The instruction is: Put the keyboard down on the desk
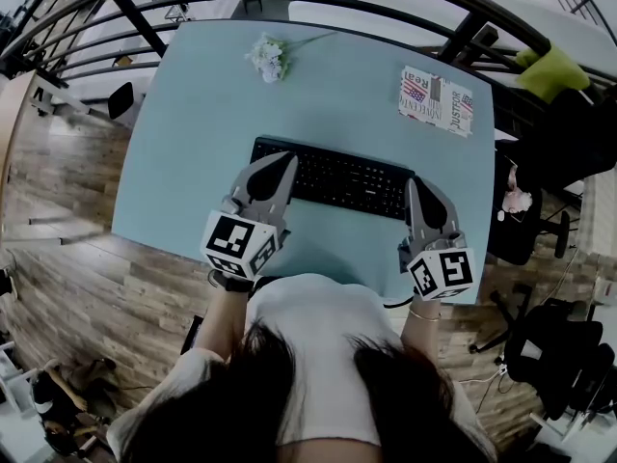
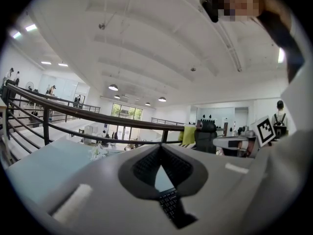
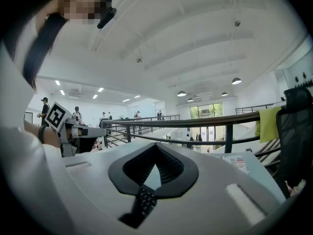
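Note:
A black keyboard (image 1: pixel 337 177) lies flat on the light blue desk (image 1: pixel 202 114), near its front edge. My left gripper (image 1: pixel 285 159) hangs over the keyboard's left end and my right gripper (image 1: pixel 417 184) over its right end. Both are shut, and nothing shows between their tips. In the left gripper view the jaws (image 2: pixel 159 147) meet, and a strip of keyboard keys (image 2: pixel 169 204) shows through the gap below them. The right gripper view is alike: the jaws (image 3: pixel 155 146) are together, with the keys (image 3: pixel 145 199) beneath. The keyboard's two ends are hidden under the grippers.
A bunch of white flowers (image 1: pixel 268 58) lies at the desk's far side. A printed booklet (image 1: pixel 436 99) sits at the far right corner. A black railing (image 1: pixel 318 3) runs behind the desk. Office chairs (image 1: pixel 554 355) and a yellow-green cloth (image 1: pixel 551 66) stand to the right.

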